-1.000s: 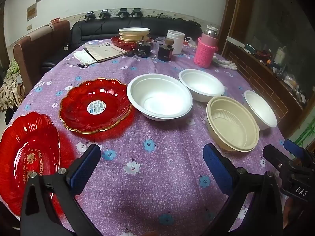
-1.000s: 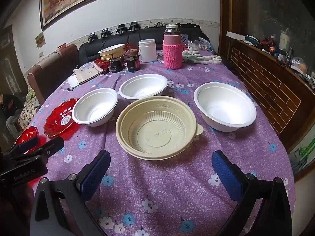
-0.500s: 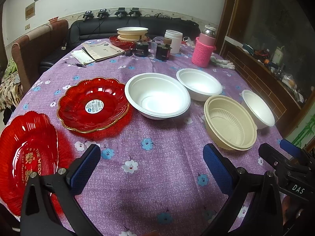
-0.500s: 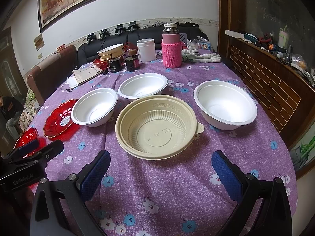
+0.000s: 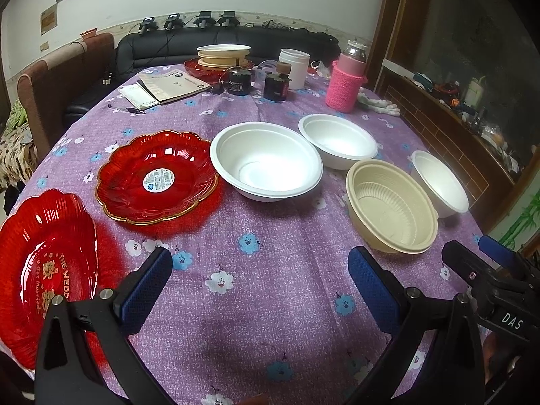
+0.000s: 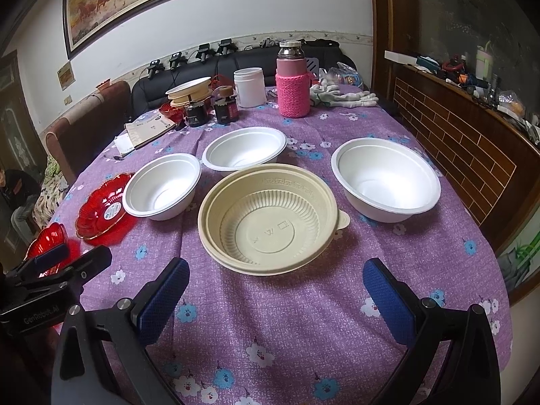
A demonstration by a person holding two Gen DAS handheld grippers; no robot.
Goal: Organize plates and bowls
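On the purple flowered cloth lie two red scalloped plates: one with a gold rim (image 5: 157,177) (image 6: 103,211) and one at the near left edge (image 5: 44,270) (image 6: 45,243). Three white bowls (image 5: 265,163) (image 5: 337,140) (image 5: 438,182) and a beige ribbed bowl (image 5: 391,206) (image 6: 268,217) stand to their right. My left gripper (image 5: 260,270) hovers open over bare cloth near the table's front. My right gripper (image 6: 275,280) is open too, just short of the beige bowl, with nothing between its fingers.
At the far end stand a stack of beige and red dishes (image 5: 222,57), two dark jars (image 5: 239,81), a white tub (image 5: 293,67), a pink knit-sleeved bottle (image 6: 292,81), booklets (image 5: 168,86), and white gloves (image 6: 344,96). A wooden sideboard (image 6: 472,128) runs along the right.
Both grippers have drawn back and risen slightly, so the bowls and plates sit a little farther from the fingers. Nothing on the table has moved.
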